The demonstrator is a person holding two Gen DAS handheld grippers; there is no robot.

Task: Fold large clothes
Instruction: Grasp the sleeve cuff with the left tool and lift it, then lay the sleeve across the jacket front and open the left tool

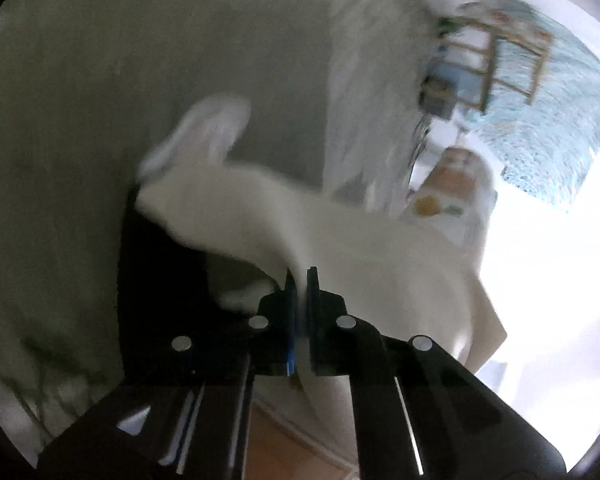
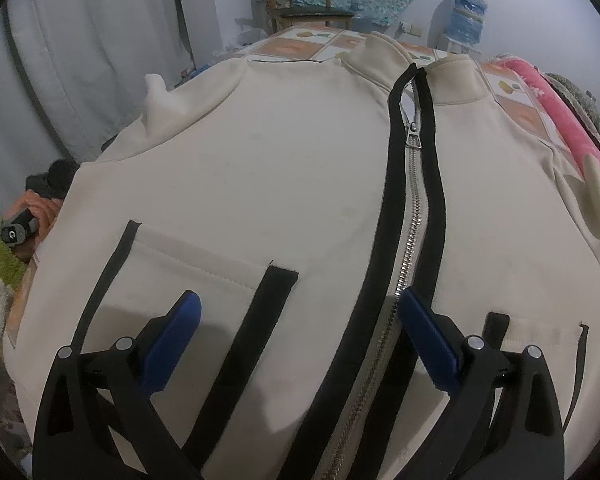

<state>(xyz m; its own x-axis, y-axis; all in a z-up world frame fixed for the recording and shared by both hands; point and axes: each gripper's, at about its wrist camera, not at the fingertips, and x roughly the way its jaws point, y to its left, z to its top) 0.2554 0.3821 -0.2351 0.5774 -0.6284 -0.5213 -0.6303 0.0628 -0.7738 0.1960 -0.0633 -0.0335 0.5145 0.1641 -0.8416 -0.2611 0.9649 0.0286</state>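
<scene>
A cream zip-up jacket (image 2: 284,168) with black trim lies front-up on the table. Its silver zipper (image 2: 410,216) runs down the middle, nearly closed. My right gripper (image 2: 300,308) is open and empty, low over the jacket's lower front, with one blue pad (image 2: 172,340) over the left pocket and the other beside the zipper. In the blurred left wrist view, my left gripper (image 1: 300,276) is shut on a fold of the cream jacket (image 1: 260,212), lifted off the table; the sleeve end (image 1: 208,128) hangs out ahead.
A patterned tablecloth (image 2: 300,46) covers the table. A wooden chair (image 2: 304,0) and a blue bottle pack (image 2: 466,12) stand beyond it. A pink towel (image 2: 560,120) lies at the right edge. A dark handle (image 2: 18,232) and green cloth (image 2: 2,258) sit at left.
</scene>
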